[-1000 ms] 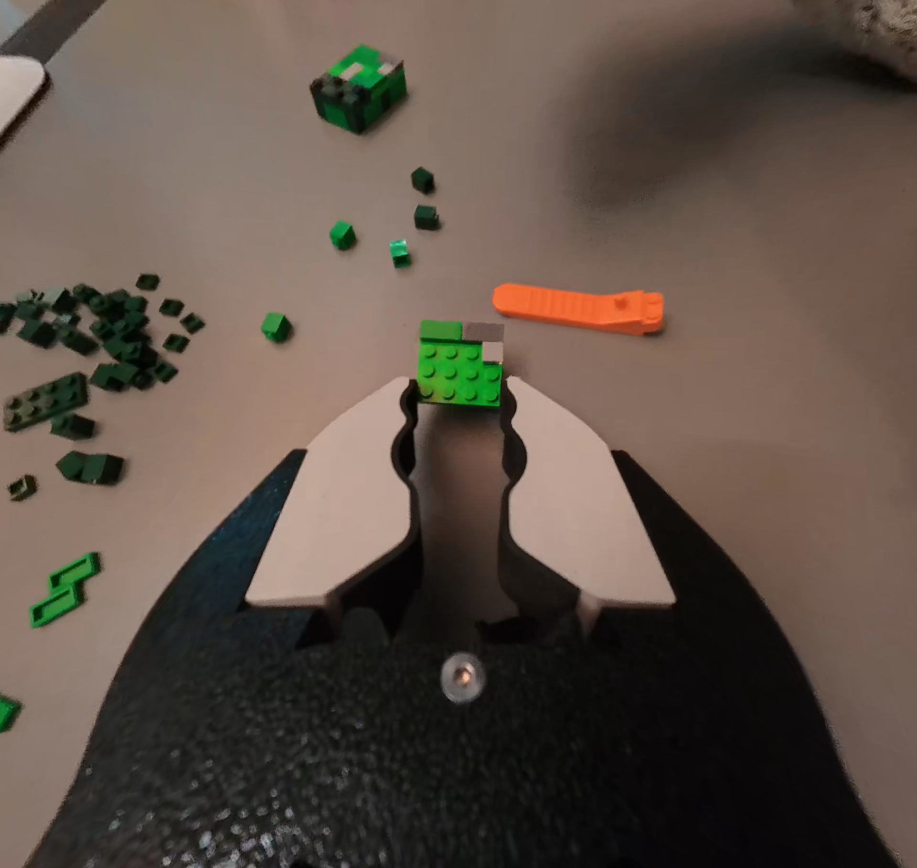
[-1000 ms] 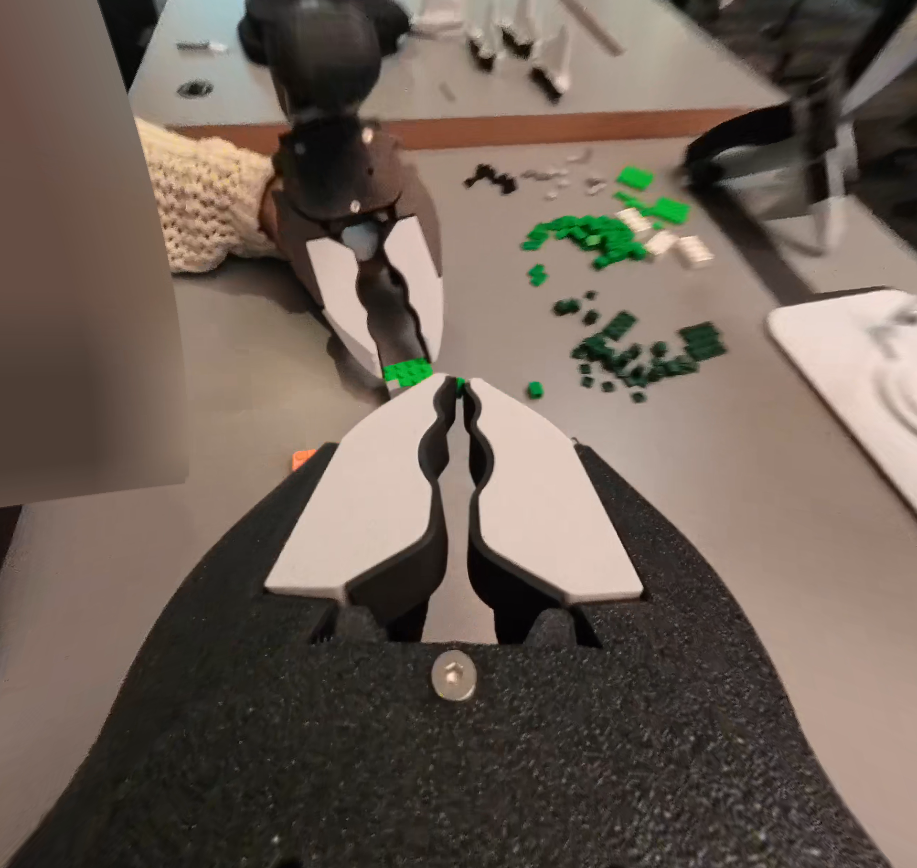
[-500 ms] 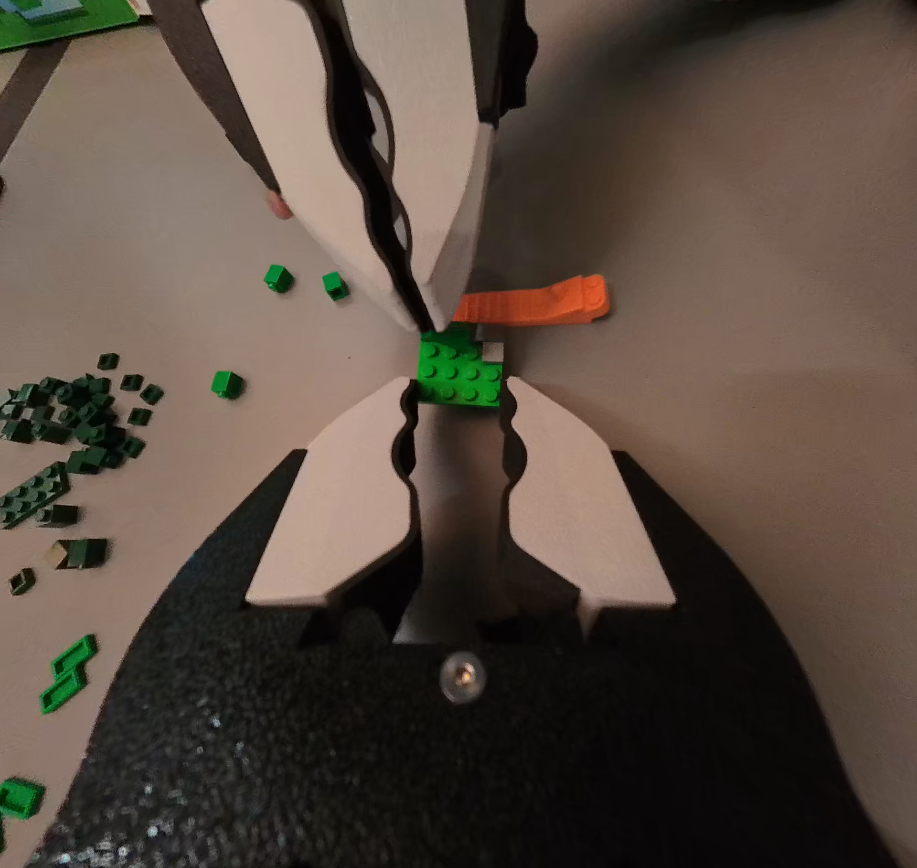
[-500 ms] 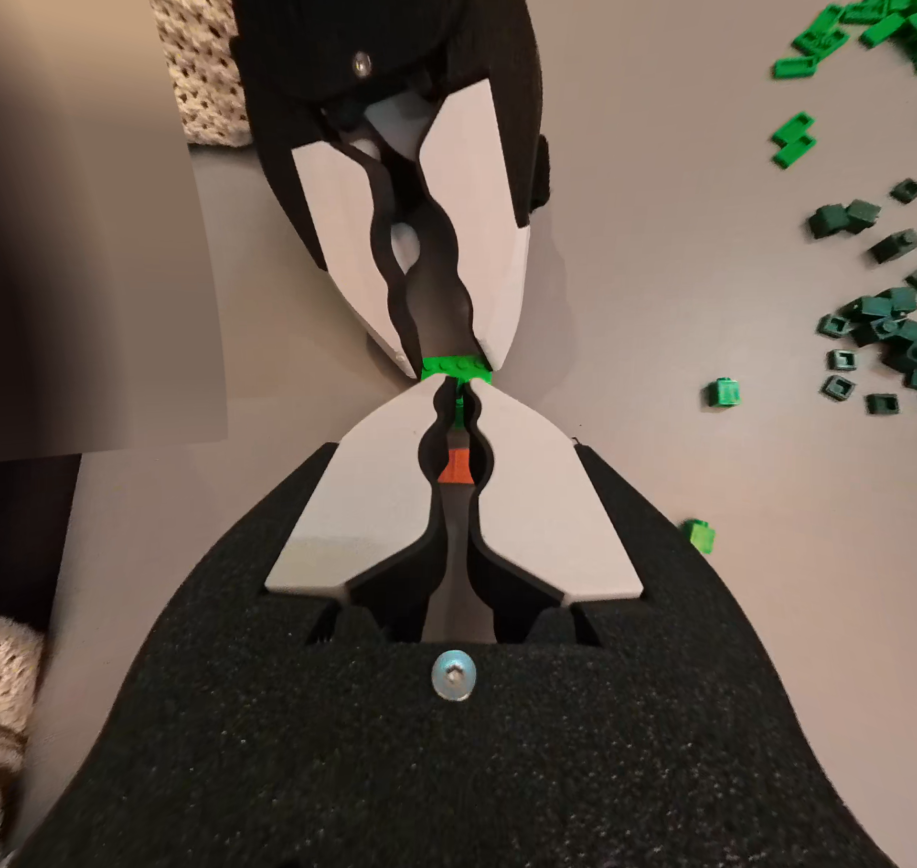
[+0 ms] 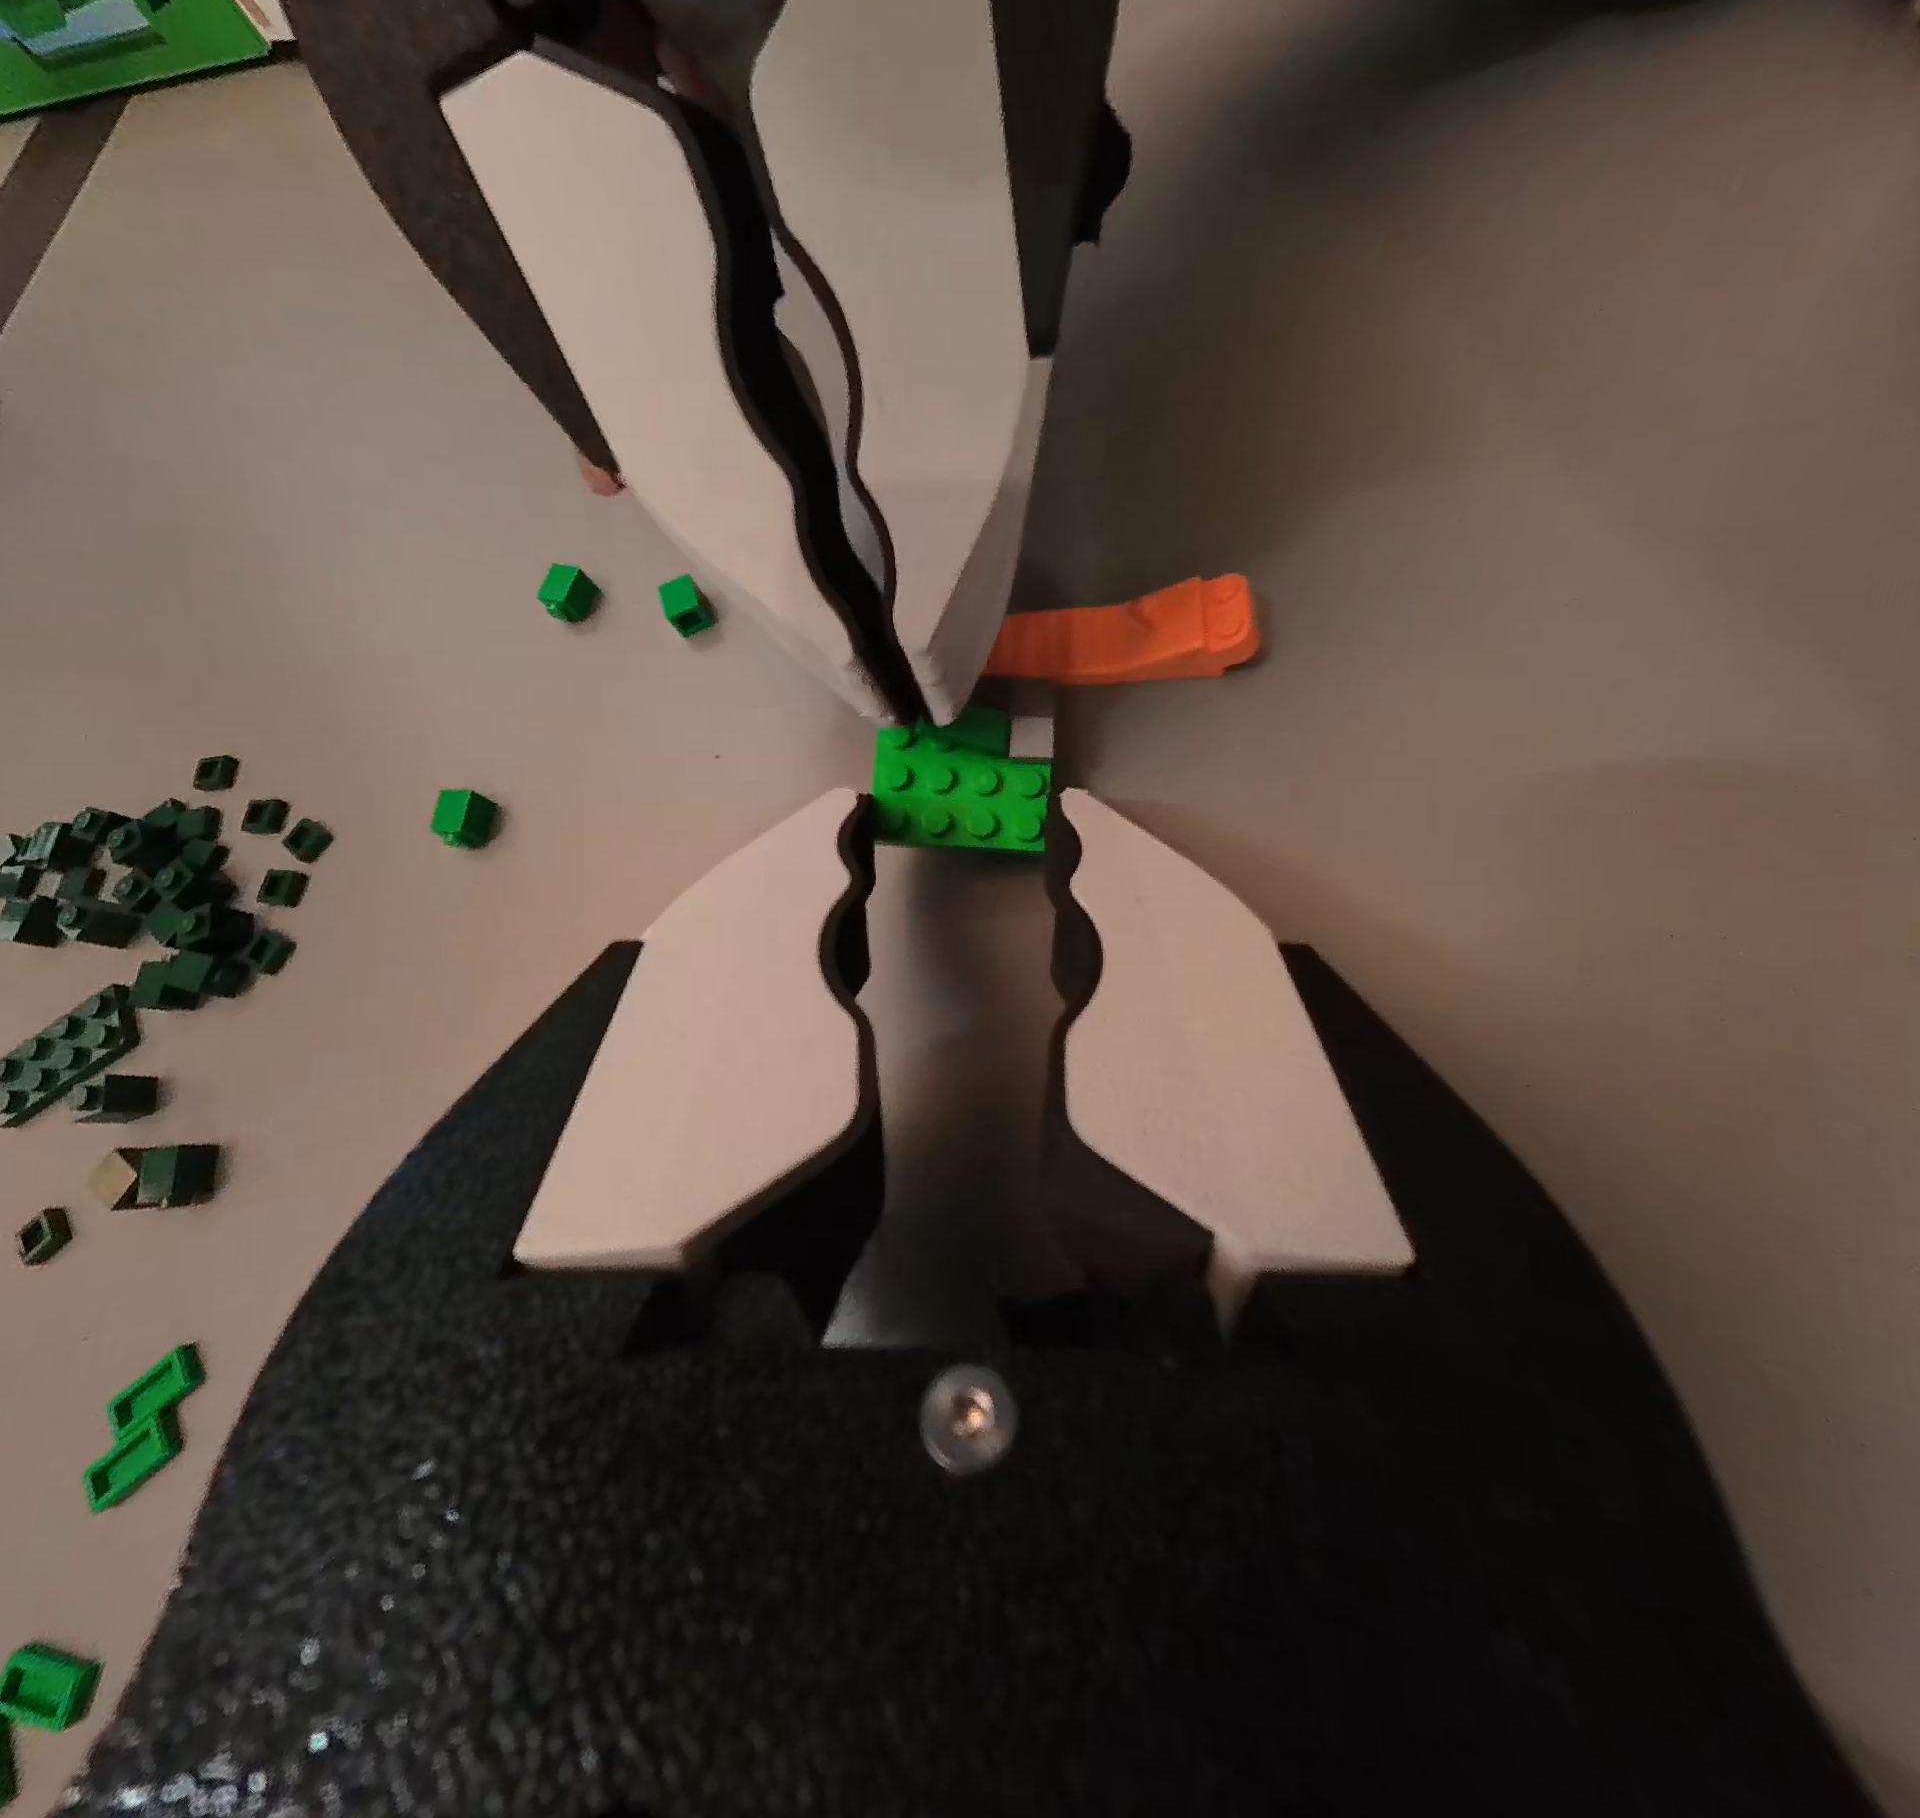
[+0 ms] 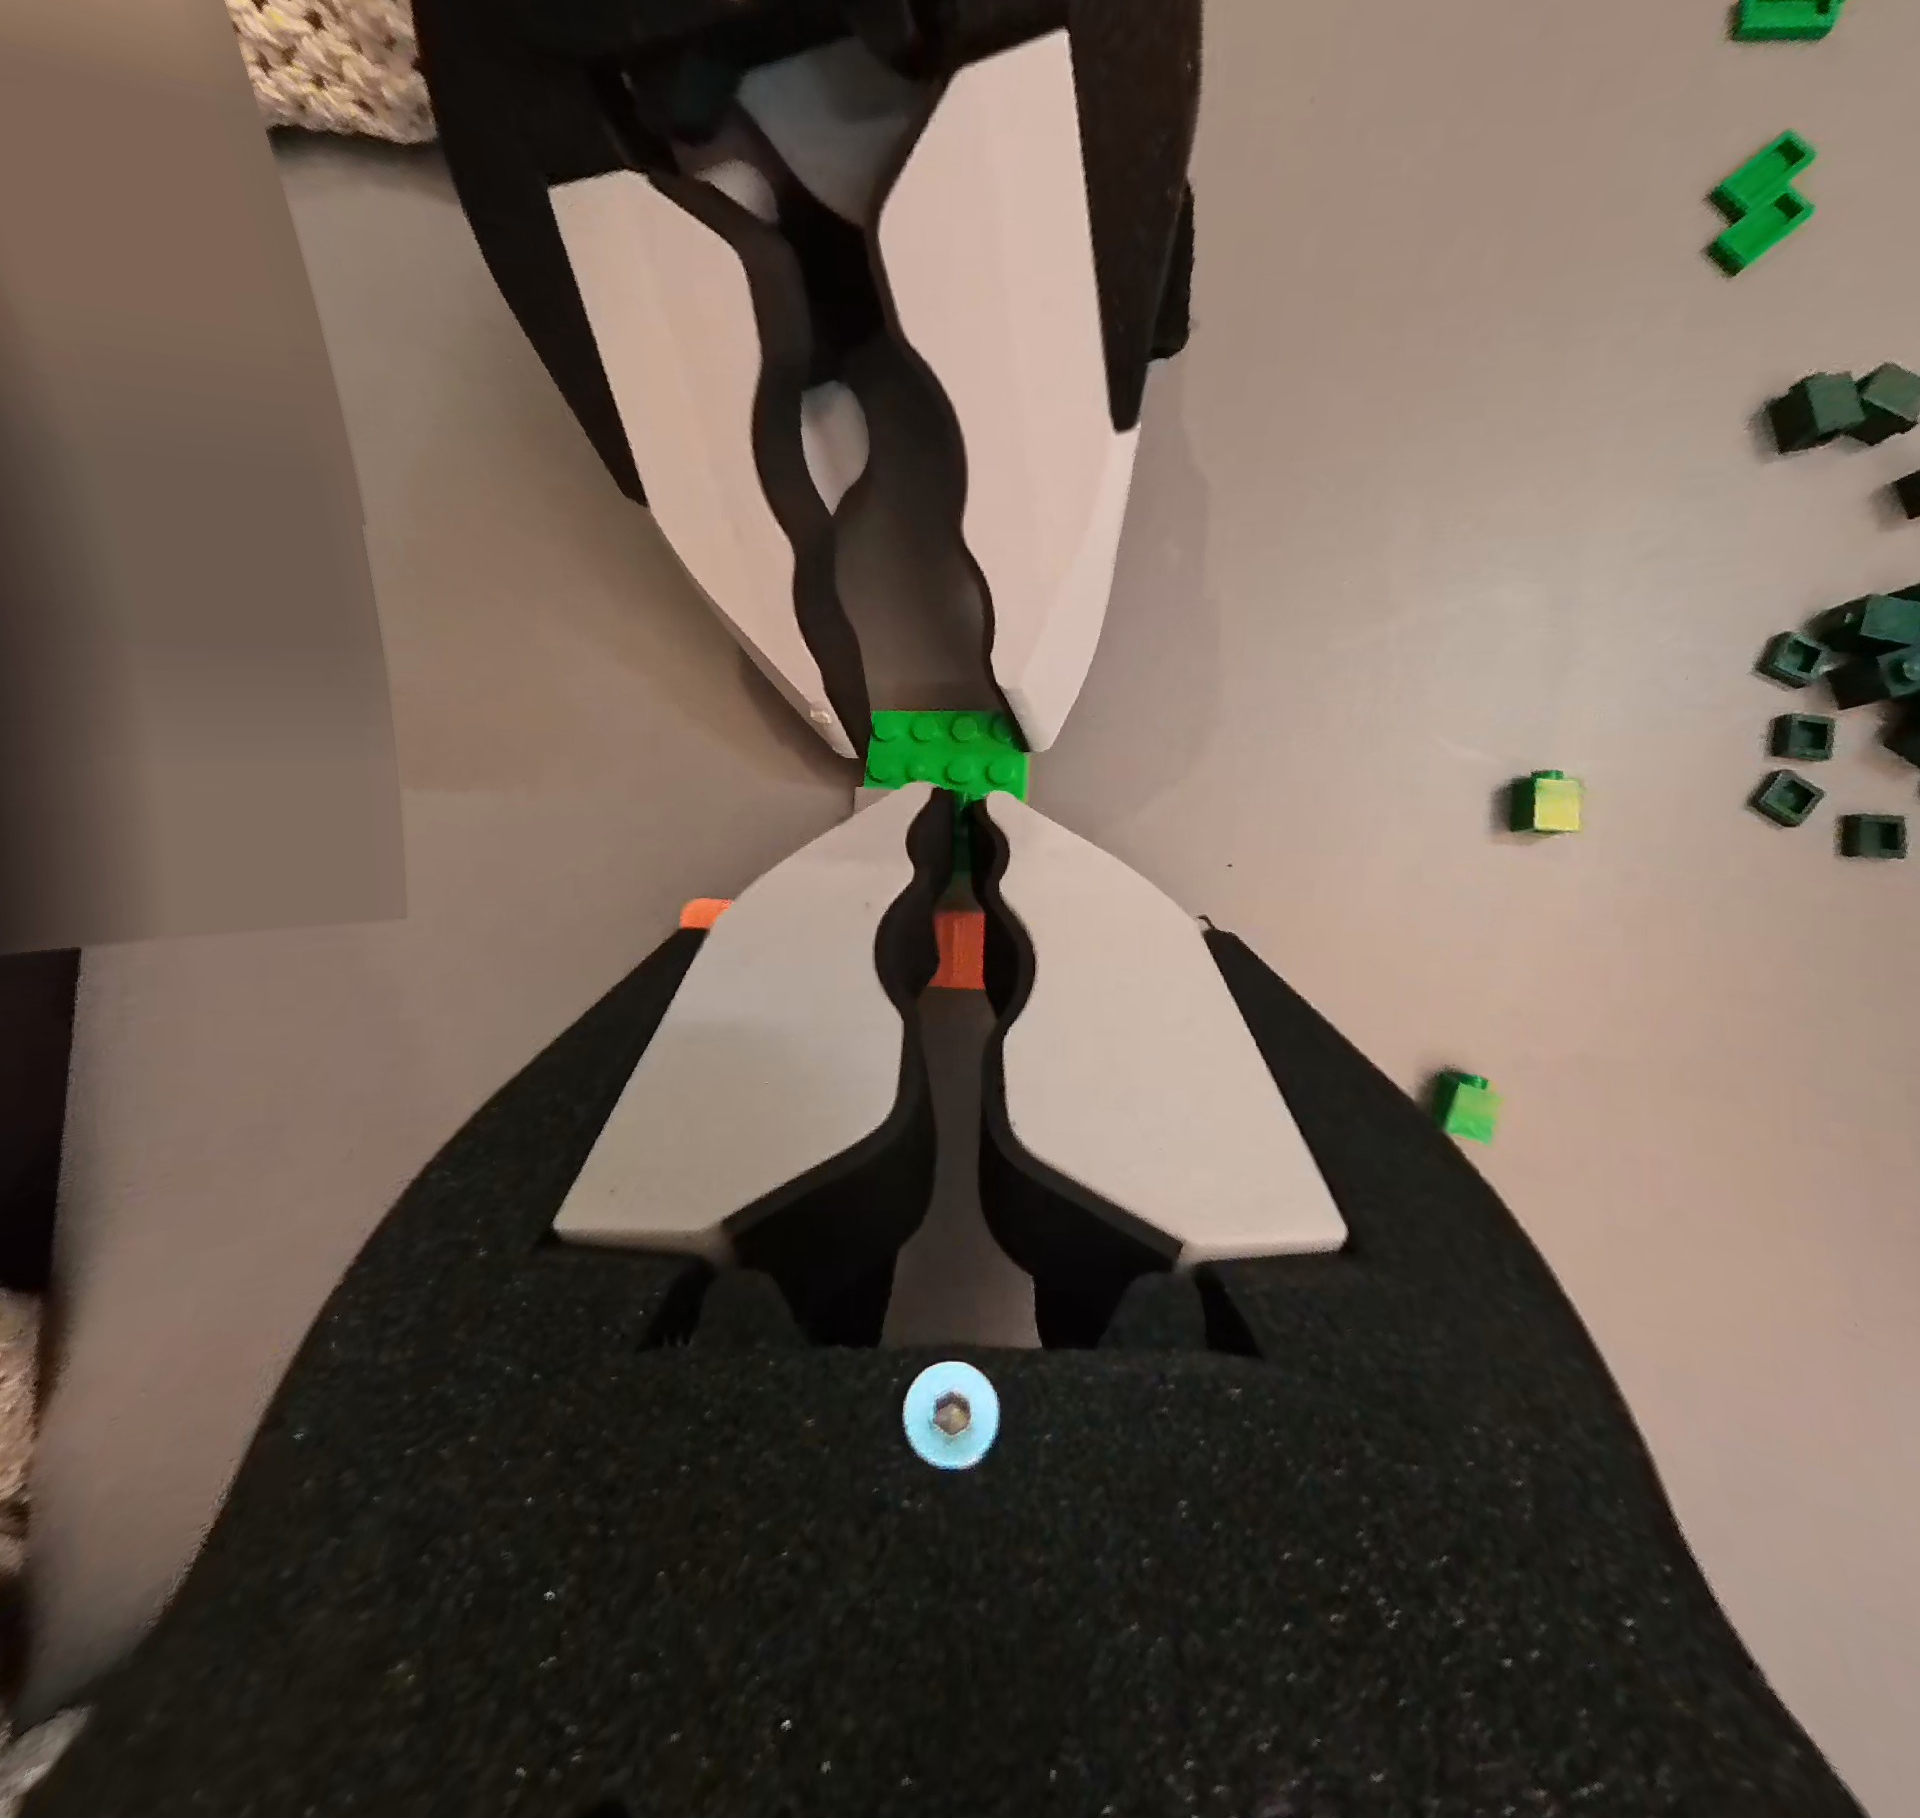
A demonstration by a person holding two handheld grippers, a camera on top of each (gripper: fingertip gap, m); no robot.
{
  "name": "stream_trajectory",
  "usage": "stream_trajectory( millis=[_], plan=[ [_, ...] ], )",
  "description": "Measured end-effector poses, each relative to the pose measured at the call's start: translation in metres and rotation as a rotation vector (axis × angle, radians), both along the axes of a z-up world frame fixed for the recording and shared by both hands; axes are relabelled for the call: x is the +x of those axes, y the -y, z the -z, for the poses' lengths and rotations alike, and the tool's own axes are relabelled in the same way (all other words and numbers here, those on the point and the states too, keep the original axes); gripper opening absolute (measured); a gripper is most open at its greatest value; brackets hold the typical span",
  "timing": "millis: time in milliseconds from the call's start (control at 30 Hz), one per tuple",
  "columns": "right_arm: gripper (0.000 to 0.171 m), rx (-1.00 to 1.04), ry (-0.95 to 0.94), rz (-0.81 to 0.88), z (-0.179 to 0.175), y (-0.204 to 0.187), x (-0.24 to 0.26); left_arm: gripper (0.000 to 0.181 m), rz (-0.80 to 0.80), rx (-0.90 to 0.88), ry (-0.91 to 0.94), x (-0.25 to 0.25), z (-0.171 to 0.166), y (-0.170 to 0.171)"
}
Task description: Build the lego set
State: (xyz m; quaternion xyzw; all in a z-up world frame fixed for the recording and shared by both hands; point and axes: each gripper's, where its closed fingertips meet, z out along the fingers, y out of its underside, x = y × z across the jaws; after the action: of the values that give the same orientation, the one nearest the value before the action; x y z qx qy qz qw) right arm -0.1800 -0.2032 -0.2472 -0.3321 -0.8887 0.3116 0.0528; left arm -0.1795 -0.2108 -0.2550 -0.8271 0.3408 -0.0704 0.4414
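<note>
My left gripper point(image 5: 961, 812) is shut on a bright green studded plate assembly point(image 5: 961, 797) with a grey and a dark green piece at its far edge, held just above the grey table. My right gripper point(image 5: 914, 708) comes down from the top of the left wrist view, and its tips touch the plate's far left corner. In the right wrist view my right gripper point(image 6: 951, 807) is shut on a small green piece point(image 6: 961, 825), pressed against the plate point(image 6: 945, 755). The left gripper point(image 6: 945, 740) faces it there.
An orange brick separator point(image 5: 1132, 630) lies just behind the plate. A pile of dark green pieces point(image 5: 135, 895), loose green bricks point(image 5: 464, 818) and flat green tiles point(image 5: 145, 1425) lie to the left. A green booklet point(image 5: 104, 12) is far left. A knit sleeve point(image 6: 322, 23) shows. Both grippers' tips are close together, under 4 cm apart. Left tips and right tips are each some 4 cm from the orange brick separator point(image 5: 1132, 630).
My right gripper has come in with its small green piece and met the plate's far left corner. My left gripper has kept hold of the plate and moved closer to the table.
</note>
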Motion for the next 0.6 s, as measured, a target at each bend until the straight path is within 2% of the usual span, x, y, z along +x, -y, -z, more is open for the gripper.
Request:
stream_trajectory(
  millis=[233,367,467,600],
  plan=[
    [0.010,-0.002,-0.061,0.048,-0.008,-0.005,-0.004,0.031,-0.012,0.014,-0.016,-0.003,-0.001,-0.001],
    [0.016,-0.210,-0.104,0.288,-0.028,-0.016,-0.013,0.031,-0.073,0.059,-0.045,-0.013,-0.008,-0.005],
    [0.025,-0.441,-0.037,0.508,-0.029,-0.017,-0.016,0.031,-0.120,0.096,-0.042,-0.021,-0.016,-0.008],
    [0.035,-0.491,-0.003,0.646,-0.011,-0.016,-0.016,0.031,-0.133,0.130,-0.059,-0.024,-0.021,-0.009]
  ],
)
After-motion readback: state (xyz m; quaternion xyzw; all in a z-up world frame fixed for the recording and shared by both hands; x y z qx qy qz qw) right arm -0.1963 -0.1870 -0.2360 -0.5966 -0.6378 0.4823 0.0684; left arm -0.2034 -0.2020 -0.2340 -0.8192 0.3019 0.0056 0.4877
